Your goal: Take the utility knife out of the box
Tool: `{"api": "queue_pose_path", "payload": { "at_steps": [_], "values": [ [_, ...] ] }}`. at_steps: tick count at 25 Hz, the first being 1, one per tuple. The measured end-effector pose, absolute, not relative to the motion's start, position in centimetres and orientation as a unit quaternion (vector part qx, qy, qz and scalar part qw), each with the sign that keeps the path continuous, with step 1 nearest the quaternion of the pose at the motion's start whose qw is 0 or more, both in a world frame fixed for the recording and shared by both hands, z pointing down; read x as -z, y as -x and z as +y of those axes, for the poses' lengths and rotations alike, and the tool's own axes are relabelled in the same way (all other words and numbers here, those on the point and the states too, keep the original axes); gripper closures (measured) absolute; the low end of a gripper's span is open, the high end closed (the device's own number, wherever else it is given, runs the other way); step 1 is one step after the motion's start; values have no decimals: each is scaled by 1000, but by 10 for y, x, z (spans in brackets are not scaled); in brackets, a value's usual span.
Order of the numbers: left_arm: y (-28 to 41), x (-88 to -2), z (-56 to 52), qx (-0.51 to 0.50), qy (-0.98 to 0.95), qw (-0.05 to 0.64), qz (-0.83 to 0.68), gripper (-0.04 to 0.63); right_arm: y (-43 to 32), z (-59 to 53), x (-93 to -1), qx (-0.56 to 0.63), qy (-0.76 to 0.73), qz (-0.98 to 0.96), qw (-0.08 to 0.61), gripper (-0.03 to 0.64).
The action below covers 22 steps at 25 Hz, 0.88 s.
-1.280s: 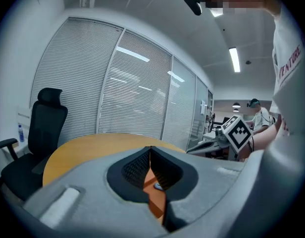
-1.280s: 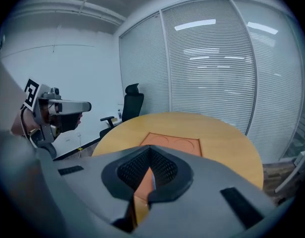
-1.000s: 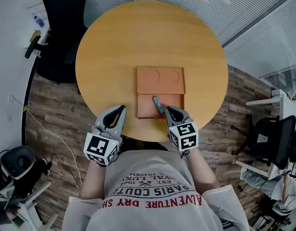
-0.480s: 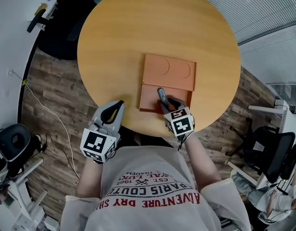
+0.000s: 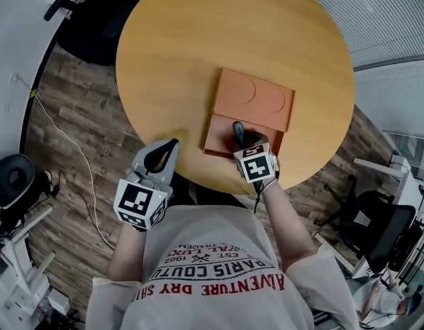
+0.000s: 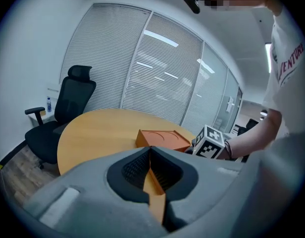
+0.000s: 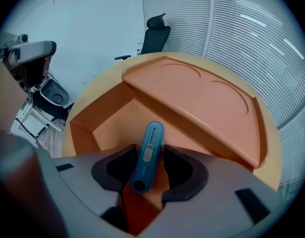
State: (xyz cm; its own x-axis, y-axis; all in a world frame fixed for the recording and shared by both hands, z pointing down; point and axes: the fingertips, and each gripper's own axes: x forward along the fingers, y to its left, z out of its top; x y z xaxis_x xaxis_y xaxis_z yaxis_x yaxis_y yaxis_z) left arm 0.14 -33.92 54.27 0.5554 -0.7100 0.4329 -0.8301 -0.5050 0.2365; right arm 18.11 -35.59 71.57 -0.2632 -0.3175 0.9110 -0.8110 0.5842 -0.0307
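L gripper [image 5: 165,150] at left: pressed shut, empty, off edge of table [image 5: 171,60], tilted slightly down, well apart from box [image 5: 257,98]. In box's open tray: utility knife [image 7: 151,138], long axis in line w/ R gripper [image 7: 150,155], butt end nearest. R steeply nose-down over it, jaws just been opening, spread wide either side of knife, not pinching. Nearer hand by far: R.

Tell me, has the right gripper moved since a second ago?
Yes. The right gripper moved from the box's near edge in over its open half; its jaws have just been opening around the utility knife.
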Motion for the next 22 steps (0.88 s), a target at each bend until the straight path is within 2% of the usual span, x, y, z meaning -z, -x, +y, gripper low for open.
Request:
{"api": "queue_pose_path", "payload": {
  "at_steps": [10, 15, 22],
  "values": [
    [18, -541, -336, -143, -850, 217, -459, 584, -176, -355, -719, -254, -373, -751, 483, 434],
    [22, -539, -339, -146, -852, 212, -456, 584, -174, -356, -717, -245, -368, -758, 479, 478],
    [23, -527, -343, -149, -858, 194, -452, 584, -171, -352, -713, -230, -349, -762, 495, 483]
  ]
}}
